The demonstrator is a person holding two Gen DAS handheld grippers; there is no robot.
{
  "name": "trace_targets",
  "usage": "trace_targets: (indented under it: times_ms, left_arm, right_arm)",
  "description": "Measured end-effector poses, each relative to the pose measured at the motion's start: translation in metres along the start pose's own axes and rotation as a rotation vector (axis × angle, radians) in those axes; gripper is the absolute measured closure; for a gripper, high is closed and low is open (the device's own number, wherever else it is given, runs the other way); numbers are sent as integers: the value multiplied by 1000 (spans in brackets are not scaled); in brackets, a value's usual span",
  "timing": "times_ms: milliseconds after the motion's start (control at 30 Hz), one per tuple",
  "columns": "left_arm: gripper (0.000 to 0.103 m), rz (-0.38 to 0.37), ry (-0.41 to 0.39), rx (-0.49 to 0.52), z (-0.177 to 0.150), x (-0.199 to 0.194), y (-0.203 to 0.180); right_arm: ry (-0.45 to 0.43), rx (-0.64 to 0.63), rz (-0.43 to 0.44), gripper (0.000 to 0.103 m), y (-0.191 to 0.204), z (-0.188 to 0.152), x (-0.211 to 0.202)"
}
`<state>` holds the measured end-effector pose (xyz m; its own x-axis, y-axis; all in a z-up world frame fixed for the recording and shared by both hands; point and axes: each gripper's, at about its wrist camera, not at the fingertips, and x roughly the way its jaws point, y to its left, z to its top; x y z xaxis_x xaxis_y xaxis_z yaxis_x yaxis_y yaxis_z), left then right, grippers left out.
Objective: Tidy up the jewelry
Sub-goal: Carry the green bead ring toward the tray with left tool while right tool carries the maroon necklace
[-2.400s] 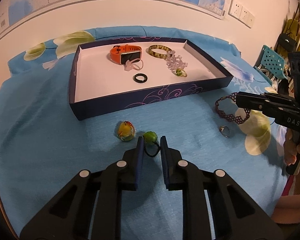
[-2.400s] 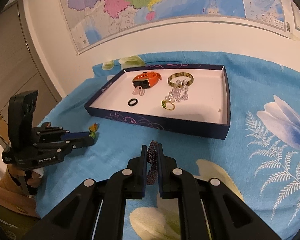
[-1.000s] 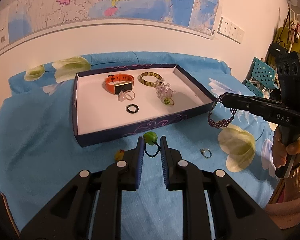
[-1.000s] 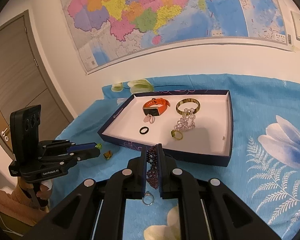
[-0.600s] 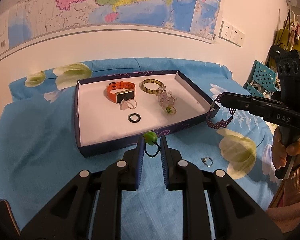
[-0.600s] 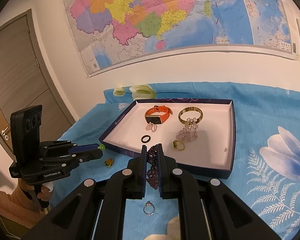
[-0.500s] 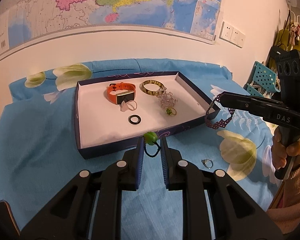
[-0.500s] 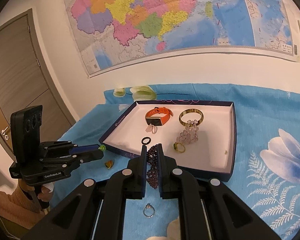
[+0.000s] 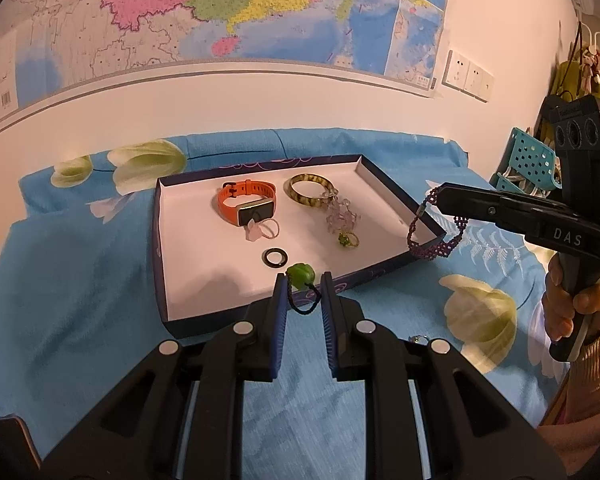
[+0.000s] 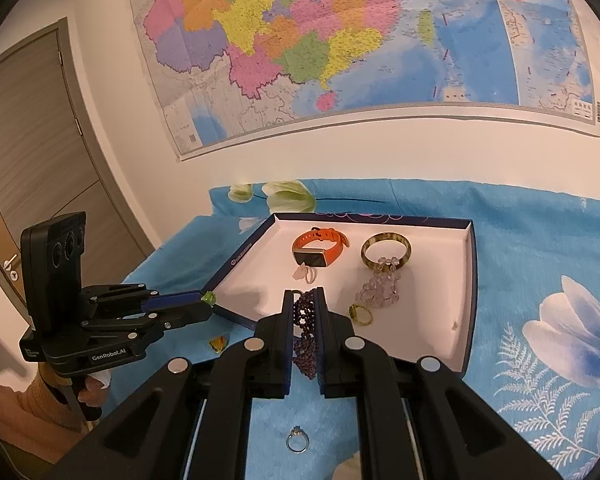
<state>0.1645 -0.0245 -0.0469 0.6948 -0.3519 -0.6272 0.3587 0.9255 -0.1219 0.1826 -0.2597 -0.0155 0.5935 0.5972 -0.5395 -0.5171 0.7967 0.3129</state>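
Observation:
My left gripper point(image 9: 302, 285) hangs over the near edge of the dark blue tray point(image 9: 161, 240), shut on the black cord loop of a green bead charm point(image 9: 300, 272). In the right wrist view the left gripper point(image 10: 206, 301) reaches in from the left with the charm point(image 10: 209, 298) at its tip. My right gripper point(image 10: 303, 300) is shut on a purple beaded bracelet point(image 10: 306, 334). That bracelet point(image 9: 436, 242) dangles by the tray's right corner below the right gripper point(image 9: 434, 197). The tray holds an orange watch band point(image 9: 246, 202), a mottled bangle point(image 9: 310, 192), a pale crystal bracelet point(image 9: 342, 216), a green ring point(image 9: 348, 240) and a black ring point(image 9: 276, 257).
A silver ring point(image 10: 297, 440) lies on the blue flowered cloth point(image 10: 540, 240) in front of the tray point(image 10: 470, 280). A small yellow-orange piece point(image 10: 219, 343) lies left of it. A map covers the wall behind. A person's hands hold both grippers.
Both grippers have risen off the cloth with their pieces and come forward to the tray's near edge. In the last half second they have hardly shifted.

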Motion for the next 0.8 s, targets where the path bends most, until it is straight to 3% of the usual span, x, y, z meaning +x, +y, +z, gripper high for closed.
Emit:
trace_targets:
  times_ms: [800]
  left_arm:
    - [86, 12, 1, 1, 15, 12, 2]
  right_arm:
    - [15, 6, -11, 95, -9, 11, 19]
